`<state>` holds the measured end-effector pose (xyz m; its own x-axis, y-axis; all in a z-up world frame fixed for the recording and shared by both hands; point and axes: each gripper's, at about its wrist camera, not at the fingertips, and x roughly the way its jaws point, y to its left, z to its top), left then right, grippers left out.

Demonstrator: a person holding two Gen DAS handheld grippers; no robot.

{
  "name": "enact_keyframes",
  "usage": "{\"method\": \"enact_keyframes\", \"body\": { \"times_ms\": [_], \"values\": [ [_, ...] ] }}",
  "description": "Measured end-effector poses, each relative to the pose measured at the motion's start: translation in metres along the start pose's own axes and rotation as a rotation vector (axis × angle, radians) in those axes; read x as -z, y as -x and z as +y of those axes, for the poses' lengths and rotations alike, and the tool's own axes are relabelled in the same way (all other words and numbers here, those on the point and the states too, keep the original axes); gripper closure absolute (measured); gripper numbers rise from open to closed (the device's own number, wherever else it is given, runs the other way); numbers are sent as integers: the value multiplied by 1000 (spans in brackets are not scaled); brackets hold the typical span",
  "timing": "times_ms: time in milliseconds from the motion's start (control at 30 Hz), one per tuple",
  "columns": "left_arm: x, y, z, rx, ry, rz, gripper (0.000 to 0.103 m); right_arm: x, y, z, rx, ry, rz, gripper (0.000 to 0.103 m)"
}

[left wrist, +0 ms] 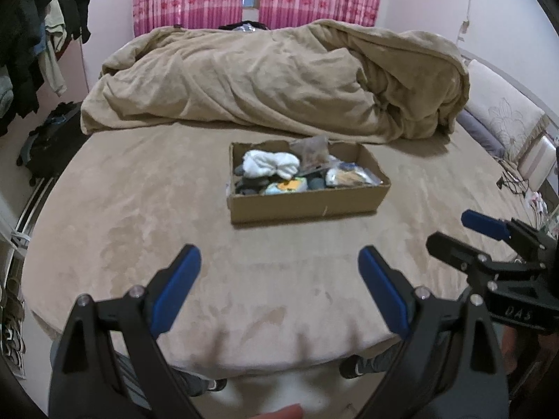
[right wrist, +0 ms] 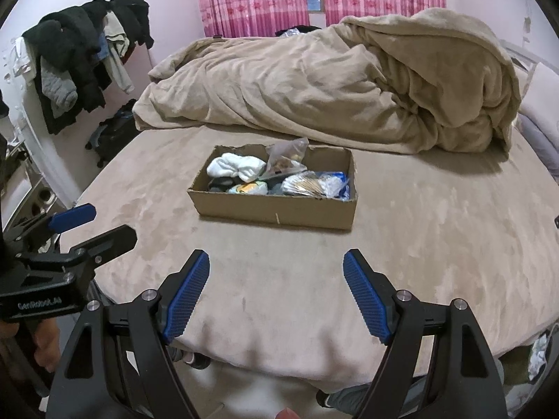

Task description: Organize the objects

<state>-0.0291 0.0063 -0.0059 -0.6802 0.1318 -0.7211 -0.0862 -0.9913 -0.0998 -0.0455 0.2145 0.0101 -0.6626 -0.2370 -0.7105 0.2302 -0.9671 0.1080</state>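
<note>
Cardboard box (right wrist: 276, 209) sits mid-bed (right wrist: 419, 244), filled with white socks (right wrist: 237, 167), a plastic bag (right wrist: 286, 157) and soft packets. Contents judged light, limp, crinkly; pinch bunched fabric. Left hand-held gripper (left wrist: 279, 262) and right hand-held gripper (right wrist: 276, 265) both released, empty, well short of the box.

- The left gripper (left wrist: 279, 289) is spread wide, its blue-padded fingers (left wrist: 176, 288) holding nothing, poised over the near edge of the bed.
- The right gripper (right wrist: 276, 293) is likewise spread wide and holds nothing, level with the left one over the same near edge.
- A bare hand (right wrist: 45, 345) grips the left gripper's handle.
</note>
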Motion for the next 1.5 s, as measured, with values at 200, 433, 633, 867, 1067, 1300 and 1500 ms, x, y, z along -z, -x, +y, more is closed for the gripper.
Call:
{"method": "enact_keyframes", "body": {
  "times_ms": [200,433,633,867,1067,1300,1500],
  "values": [
    [2,-1,0,16,18,4,10,3,-5,-7,13,-16,11,21],
    [2,-2,-1,18,15,6,10,5,-5,-10,18,-22,2,21],
    [3,-1,-1,14,16,4,10,5,-5,-11,16,-23,8,21],
    [4,-1,1,27,29,4,10,6,-7,-12,13,-27,12,21],
    [4,-1,2,28,30,4,10,6,-8,-13,8,-31,15,21],
    [2,0,-3,31,27,5,10,7,-7,-14,9,-34,16,21],
    [2,0,-5,34,32,2,10,7,-8,-14,7,-37,16,21]
  ]
}}
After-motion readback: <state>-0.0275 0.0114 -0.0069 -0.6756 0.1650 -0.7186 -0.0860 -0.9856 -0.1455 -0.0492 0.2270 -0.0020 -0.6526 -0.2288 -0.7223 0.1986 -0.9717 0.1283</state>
